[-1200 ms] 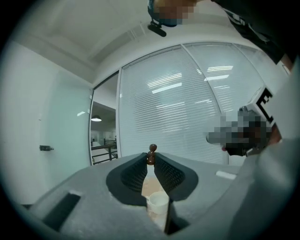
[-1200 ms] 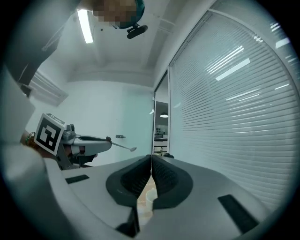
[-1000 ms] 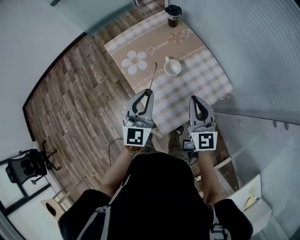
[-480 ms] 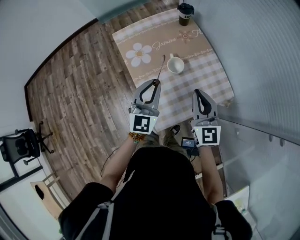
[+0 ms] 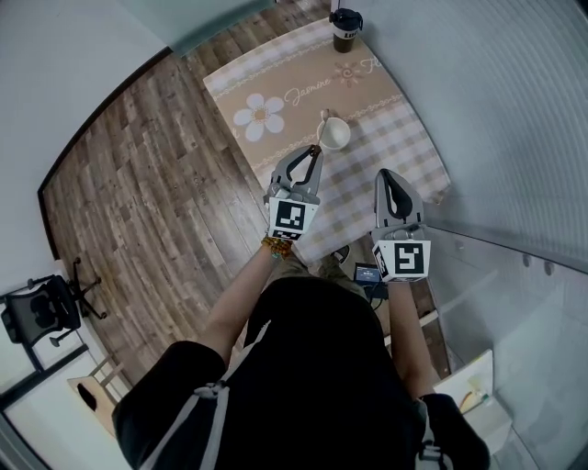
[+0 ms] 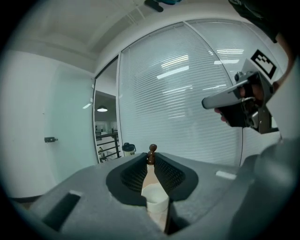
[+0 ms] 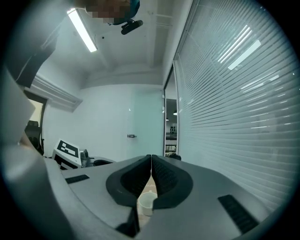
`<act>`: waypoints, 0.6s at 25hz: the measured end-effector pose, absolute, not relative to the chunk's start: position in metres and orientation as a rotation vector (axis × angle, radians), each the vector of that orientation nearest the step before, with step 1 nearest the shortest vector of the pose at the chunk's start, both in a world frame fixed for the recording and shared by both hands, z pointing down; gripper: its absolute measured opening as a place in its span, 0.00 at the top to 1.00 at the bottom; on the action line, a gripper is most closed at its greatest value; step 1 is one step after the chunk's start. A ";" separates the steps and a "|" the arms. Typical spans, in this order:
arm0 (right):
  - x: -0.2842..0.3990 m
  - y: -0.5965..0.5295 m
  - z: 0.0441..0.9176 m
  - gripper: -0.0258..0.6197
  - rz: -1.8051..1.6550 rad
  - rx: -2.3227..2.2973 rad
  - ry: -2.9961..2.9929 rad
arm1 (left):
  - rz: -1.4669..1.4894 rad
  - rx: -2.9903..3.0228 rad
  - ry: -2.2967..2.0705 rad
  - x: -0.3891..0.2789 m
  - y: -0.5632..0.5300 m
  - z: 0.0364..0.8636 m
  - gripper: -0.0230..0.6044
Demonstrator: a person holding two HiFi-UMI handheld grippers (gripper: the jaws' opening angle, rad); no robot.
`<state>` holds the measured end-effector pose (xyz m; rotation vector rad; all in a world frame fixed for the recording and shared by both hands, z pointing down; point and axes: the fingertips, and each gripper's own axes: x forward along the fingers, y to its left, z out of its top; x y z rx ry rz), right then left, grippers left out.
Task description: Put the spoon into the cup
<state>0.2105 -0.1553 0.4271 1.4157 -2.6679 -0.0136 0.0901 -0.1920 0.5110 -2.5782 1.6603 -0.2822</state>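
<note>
A white cup (image 5: 334, 134) stands on the checked part of the tablecloth (image 5: 395, 138). My left gripper (image 5: 315, 151) is shut on a thin brown spoon (image 5: 322, 117), whose length runs along the cup's left rim. In the left gripper view the spoon's brown knobbed end (image 6: 151, 152) sticks up between the shut jaws, with the cup (image 6: 157, 204) just below them. My right gripper (image 5: 384, 175) is shut with nothing in it, nearer the table's front edge and to the right of the cup. The right gripper view shows the cup (image 7: 146, 203) low beyond its shut jaws.
A dark lidded tumbler (image 5: 345, 28) stands at the table's far edge. The cloth carries a white flower print (image 5: 258, 117). Wood floor (image 5: 156, 184) lies to the left, a blind-covered glass wall (image 5: 496, 110) to the right, and an office chair (image 5: 50, 307) at far left.
My left gripper has carried the spoon forward and to the right, from the table's near left up to the cup's rim. The right gripper has barely moved.
</note>
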 end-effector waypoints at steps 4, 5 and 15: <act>0.209 -0.157 0.431 0.95 -0.024 1.415 -2.639 | -0.349 -2.627 1.621 0.096 -0.206 0.538 0.87; 0.209 -0.157 0.432 0.95 -0.025 1.417 -2.633 | -0.361 -2.637 1.612 0.097 -0.209 0.543 0.87; 0.209 -0.169 0.436 0.95 -0.003 1.467 -2.585 | -0.467 -2.775 1.617 0.107 -0.231 0.611 0.87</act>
